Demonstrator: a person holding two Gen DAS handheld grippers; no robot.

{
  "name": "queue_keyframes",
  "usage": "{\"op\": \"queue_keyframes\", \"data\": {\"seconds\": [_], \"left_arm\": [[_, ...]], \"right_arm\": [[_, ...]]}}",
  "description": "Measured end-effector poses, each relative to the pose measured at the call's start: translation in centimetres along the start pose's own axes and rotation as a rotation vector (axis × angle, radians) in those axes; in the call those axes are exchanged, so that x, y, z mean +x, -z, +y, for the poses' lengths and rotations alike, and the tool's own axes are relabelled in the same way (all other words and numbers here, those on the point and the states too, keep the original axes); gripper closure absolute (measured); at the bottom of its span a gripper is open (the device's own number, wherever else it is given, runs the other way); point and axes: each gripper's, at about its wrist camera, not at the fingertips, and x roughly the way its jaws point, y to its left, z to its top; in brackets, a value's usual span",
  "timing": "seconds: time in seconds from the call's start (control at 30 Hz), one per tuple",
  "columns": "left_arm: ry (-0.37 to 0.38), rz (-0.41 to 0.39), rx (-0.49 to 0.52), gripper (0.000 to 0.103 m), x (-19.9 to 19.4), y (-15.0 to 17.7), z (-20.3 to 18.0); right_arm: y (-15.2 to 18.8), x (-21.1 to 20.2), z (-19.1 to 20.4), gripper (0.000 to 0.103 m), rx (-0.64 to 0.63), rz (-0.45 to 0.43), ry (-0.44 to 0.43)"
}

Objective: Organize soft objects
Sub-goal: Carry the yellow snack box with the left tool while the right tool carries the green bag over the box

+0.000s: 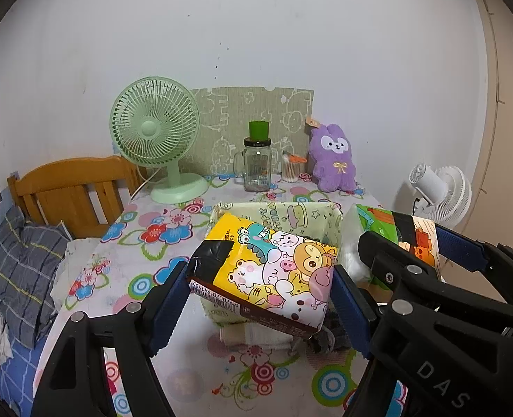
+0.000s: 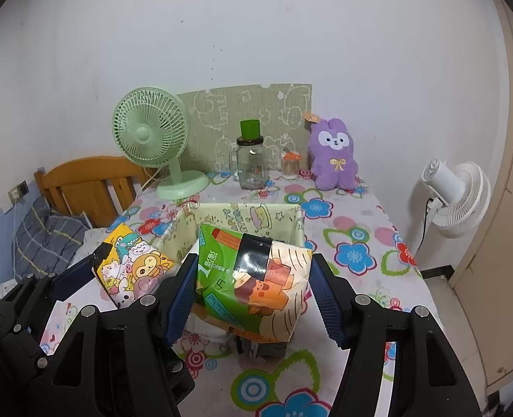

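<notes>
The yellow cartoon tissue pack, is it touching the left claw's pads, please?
Touching. The left wrist view shows the yellow cartoon tissue pack lifted off the table, pinched between the left claw's blue pads on both ends.

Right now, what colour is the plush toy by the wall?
Purple plush toy, clearest in the right wrist view.

even, soft indoor light fills both views, with no hard shadows on the far wall (image 1: 256, 34). strong fisheye bending curves the door frame (image 1: 493, 80) at right, and black vignette cuts the corners. a small glare sits on black tape (image 2: 253, 253). near gripper bodies look slightly soft; far things stay sharp.
</notes>
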Motion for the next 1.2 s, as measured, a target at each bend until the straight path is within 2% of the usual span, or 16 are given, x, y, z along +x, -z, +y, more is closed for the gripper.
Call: {"op": "queue_keyframes", "data": {"seconds": [1.2], "left_arm": [[-0.01, 0.002, -0.012, 0.022, 7.1, -4.1, 0.0]], "right_arm": [[-4.5, 7.9, -1.8, 0.037, 0.014, -0.013, -0.028]]}}
